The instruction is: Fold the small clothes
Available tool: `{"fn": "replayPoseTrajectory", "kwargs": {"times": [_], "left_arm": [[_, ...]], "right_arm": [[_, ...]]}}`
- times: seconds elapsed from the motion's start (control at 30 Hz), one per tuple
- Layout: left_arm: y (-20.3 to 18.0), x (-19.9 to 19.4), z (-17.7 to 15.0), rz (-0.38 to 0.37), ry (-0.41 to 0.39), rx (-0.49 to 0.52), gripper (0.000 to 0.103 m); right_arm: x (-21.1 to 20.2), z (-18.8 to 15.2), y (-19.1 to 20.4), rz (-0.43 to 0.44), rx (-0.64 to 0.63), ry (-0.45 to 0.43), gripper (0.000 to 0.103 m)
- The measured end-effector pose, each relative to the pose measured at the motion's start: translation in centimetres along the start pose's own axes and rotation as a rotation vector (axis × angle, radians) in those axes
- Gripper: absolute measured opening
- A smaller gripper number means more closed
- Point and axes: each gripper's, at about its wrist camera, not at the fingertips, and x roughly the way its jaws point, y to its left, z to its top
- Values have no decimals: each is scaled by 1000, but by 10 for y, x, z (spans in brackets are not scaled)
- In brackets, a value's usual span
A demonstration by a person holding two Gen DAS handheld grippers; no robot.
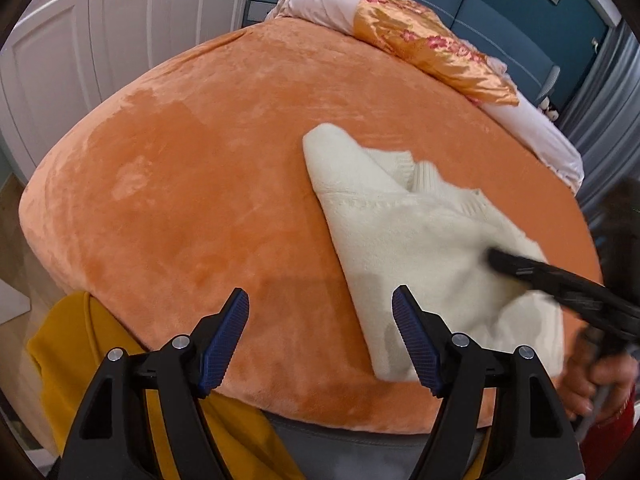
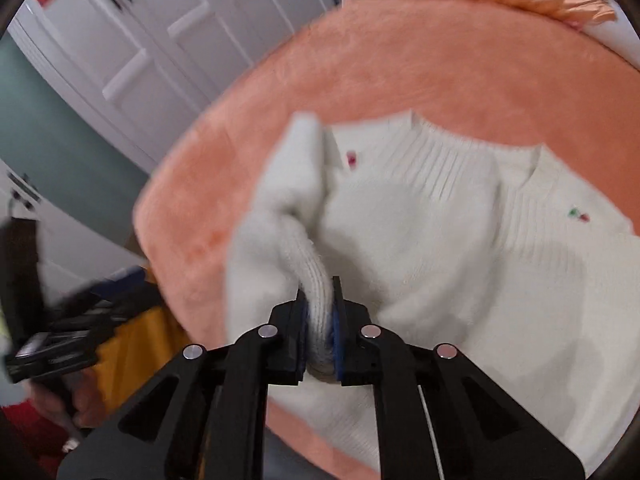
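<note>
A small cream knit sweater (image 1: 404,236) lies partly folded on the orange plush bed cover (image 1: 200,184). In the right wrist view the sweater (image 2: 460,240) shows its ribbed collar and small red and green marks. My right gripper (image 2: 319,304) is shut on a ribbed cuff of the sweater's sleeve (image 2: 316,280) and holds it lifted over the body. In the left wrist view the right gripper (image 1: 496,258) reaches onto the sweater from the right. My left gripper (image 1: 320,308) is open and empty, above the bed's near edge, just left of the sweater.
A pink and orange satin quilt (image 1: 420,36) lies rolled along the far side of the bed. White wardrobe doors (image 1: 100,40) stand to the left. A yellow cloth (image 1: 80,344) hangs at the bed's near left edge. The left gripper shows blurred in the right wrist view (image 2: 60,332).
</note>
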Motion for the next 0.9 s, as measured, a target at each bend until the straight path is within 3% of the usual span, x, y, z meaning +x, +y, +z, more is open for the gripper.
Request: {"fn": "replayPoseTrajectory", "kwargs": {"times": [0.1, 0.17, 0.23, 0.3, 0.37, 0.5, 0.6, 0.7, 0.77, 0.9], "left_arm": [[-11, -6, 5, -56, -22, 21, 72], [-28, -7, 5, -99, -24, 52, 72], [-50, -3, 3, -143, -6, 92, 72], [-70, 6, -1, -178, 22, 123, 72], [-94, 17, -7, -203, 63, 161, 72], [-138, 29, -21, -180, 87, 293, 72], [-147, 28, -26, -191, 85, 321, 72], [-148, 30, -29, -180, 92, 330, 72], [-146, 29, -30, -178, 97, 312, 72], [-138, 26, -30, -165, 90, 283, 72]], "right_arm": [[-86, -12, -10, 35, 77, -194, 6], [-125, -36, -27, -27, 127, -262, 6], [-129, -71, -60, -100, 227, -238, 6], [-106, -112, -100, -142, 362, -150, 6], [-82, -139, -119, -184, 408, -71, 5], [-81, -150, -119, -130, 450, -104, 5], [-97, -139, -118, -114, 448, -155, 9], [-114, -130, -124, -61, 477, -210, 25], [-112, -115, -125, -27, 481, -232, 53], [-66, -78, -128, 36, 442, -149, 68]]}}
